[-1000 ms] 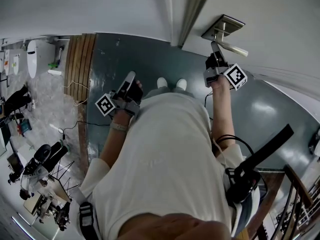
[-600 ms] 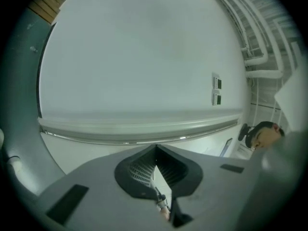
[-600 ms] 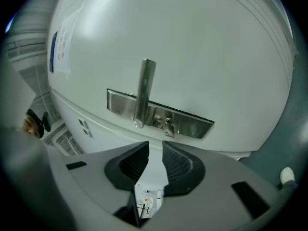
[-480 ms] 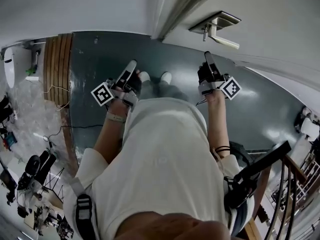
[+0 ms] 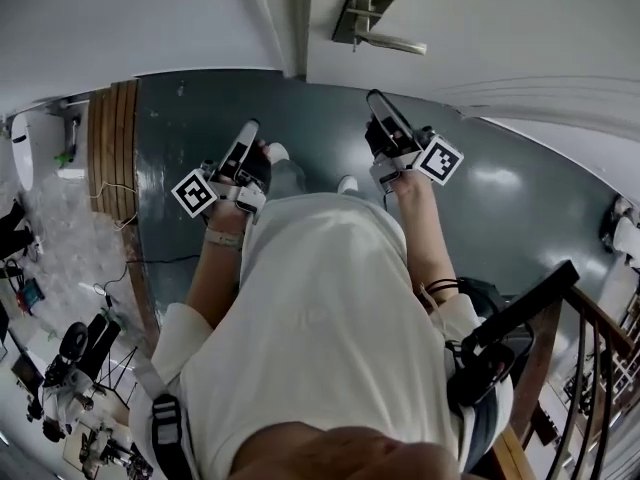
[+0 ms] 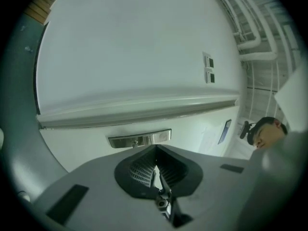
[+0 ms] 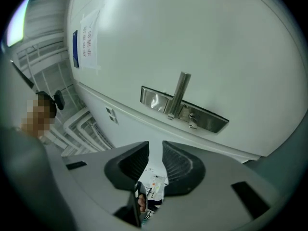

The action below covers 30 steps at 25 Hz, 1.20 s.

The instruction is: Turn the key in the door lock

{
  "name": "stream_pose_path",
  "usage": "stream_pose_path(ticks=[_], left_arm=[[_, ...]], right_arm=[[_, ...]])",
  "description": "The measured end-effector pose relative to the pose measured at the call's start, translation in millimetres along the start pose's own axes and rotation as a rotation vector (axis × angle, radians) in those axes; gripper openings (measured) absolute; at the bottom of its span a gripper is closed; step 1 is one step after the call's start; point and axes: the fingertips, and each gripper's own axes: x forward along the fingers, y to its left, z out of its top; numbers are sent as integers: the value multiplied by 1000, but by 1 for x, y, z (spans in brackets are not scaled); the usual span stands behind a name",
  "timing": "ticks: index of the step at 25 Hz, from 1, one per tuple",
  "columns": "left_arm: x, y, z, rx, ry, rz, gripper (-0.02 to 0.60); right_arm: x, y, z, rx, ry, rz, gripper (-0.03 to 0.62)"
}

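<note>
On the white door [image 5: 500, 18] ahead of you, the key [image 7: 192, 121] sits in the metal lock plate [image 7: 210, 121], just beside the root of the lever handle [image 7: 179, 93] (from the head view it is no more than a small nub under the plate). Your right gripper [image 7: 155, 148] is aimed at that plate but stands well apart from it. Its jaws have just been opening and are now parted, with nothing between the pads. Your left gripper [image 6: 155, 151] has its jaws brought together at the tips and is empty. It faces a white surface with a narrow metal plate [image 6: 139, 139] on it. In the head view you hold both grippers out ahead of your white shirt [image 5: 320, 318], over the dark floor [image 5: 200, 108]. The left one is farther from the handle.
</note>
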Motion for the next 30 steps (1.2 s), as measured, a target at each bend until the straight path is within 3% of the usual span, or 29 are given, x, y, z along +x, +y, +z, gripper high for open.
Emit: stream_pose_path(ticks=[6, 12, 18, 30], left_arm=[[-9, -19, -98, 120, -54, 50, 8], [-12, -47, -162, 166, -82, 59, 8], [-65, -54, -162, 196, -76, 52, 8], [-60, -69, -168, 179, -84, 31, 8]], right_arm=[[-90, 3, 7, 24, 38, 71, 91], [-142, 22, 3, 36, 104, 111, 91], [-132, 45, -54, 35, 133, 137, 91], [-129, 58, -54, 56, 160, 134, 91]])
